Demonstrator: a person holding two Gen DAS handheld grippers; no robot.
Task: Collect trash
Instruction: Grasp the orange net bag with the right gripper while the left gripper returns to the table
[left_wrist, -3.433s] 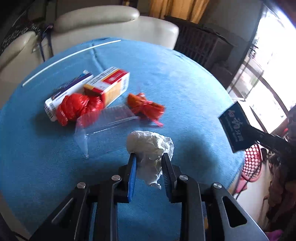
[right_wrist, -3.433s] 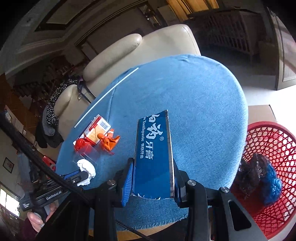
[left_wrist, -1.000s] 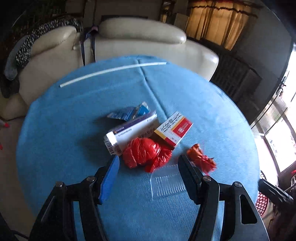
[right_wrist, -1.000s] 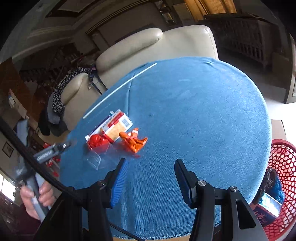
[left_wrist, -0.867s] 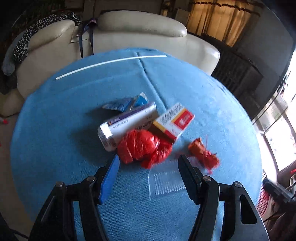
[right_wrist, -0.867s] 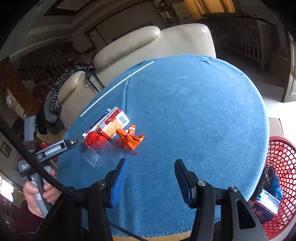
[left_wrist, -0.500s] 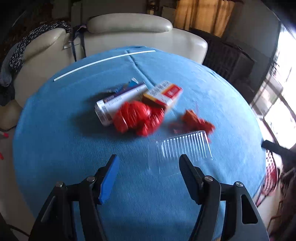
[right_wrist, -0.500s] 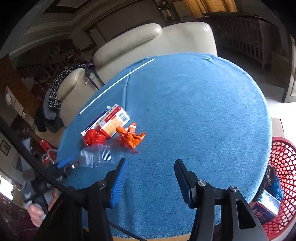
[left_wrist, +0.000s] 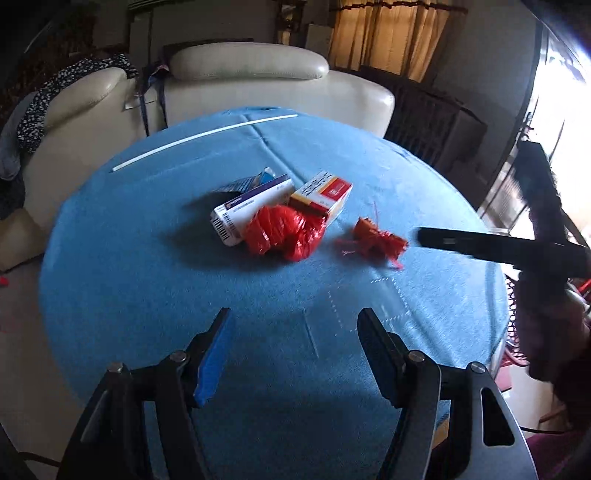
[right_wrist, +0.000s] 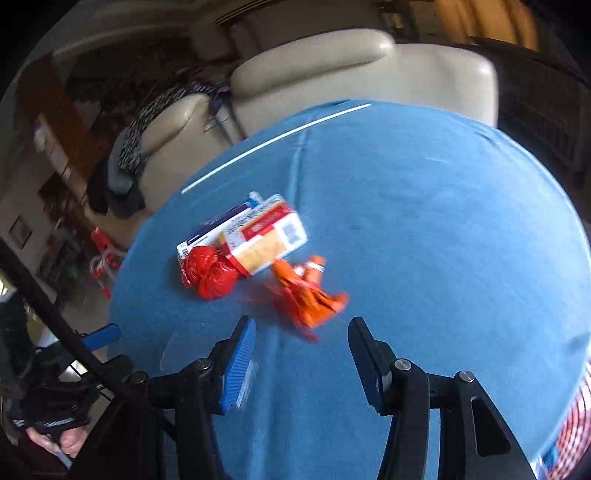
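Observation:
On the blue-clothed round table lies a small pile: a crumpled red bag, a white and purple box, a red and yellow box and an orange wrapper. A clear plastic tray, faint and blurred, lies just ahead of my left gripper, which is open and holds nothing. My right gripper is open and empty too, with the orange wrapper just beyond its fingertips. Left of it are the red bag and the red and yellow box.
A thin white stick lies near the table's far edge, with cream armchairs behind. A red mesh basket stands off the table's right side. My right gripper reaches in from the right in the left wrist view.
The tissue and the blue toothpaste box have left the jaws; both grippers are now empty. Both have swung back over the table, the right one closing in on the orange wrapper.

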